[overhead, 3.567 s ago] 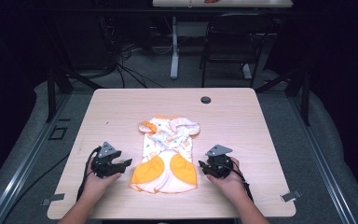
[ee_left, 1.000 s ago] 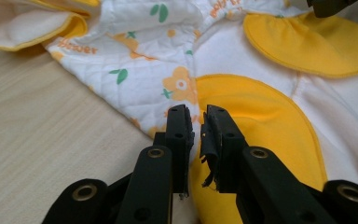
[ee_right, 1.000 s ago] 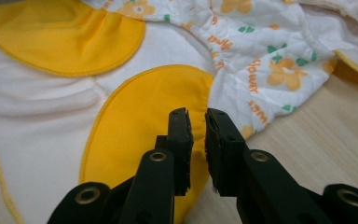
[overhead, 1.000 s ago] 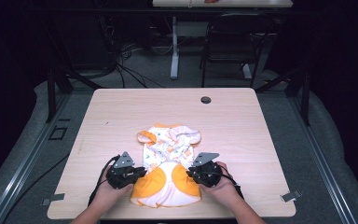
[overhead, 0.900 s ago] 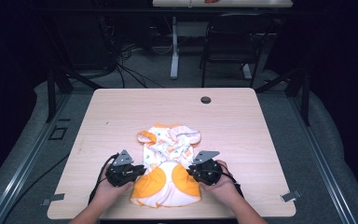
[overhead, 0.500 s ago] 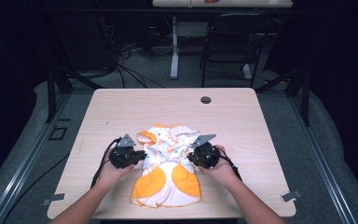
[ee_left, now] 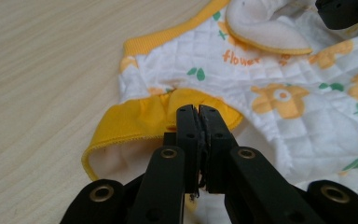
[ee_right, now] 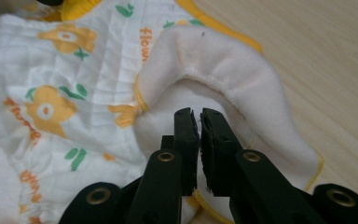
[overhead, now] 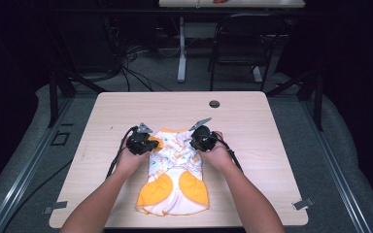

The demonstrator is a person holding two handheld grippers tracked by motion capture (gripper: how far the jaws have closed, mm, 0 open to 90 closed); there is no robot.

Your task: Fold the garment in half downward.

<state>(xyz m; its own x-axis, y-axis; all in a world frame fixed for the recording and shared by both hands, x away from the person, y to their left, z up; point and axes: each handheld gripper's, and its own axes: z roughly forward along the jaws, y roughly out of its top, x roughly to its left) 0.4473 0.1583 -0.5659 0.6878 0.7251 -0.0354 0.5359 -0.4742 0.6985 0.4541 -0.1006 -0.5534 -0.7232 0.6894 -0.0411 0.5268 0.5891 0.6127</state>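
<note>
Both grippers had moved from the garment's (overhead: 175, 170) lower sides up to its sleeves. Left gripper (ee_left: 197, 116) jaws had just been closing and pinched the yellow cuff (ee_left: 140, 119); right gripper (ee_right: 195, 122) clamped the white sleeve (ee_right: 223, 70). Folding the sleeves inward could probably follow.

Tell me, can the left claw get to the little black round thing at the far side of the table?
Probably yes, but not right away. The left claw is shut on the yellow sleeve of the baby garment. The wood between it and the black round thing is bare, so it would likely need to let go first.

The quilted garment (ee_left: 279, 93) reads "flower" in orange letters.
</note>
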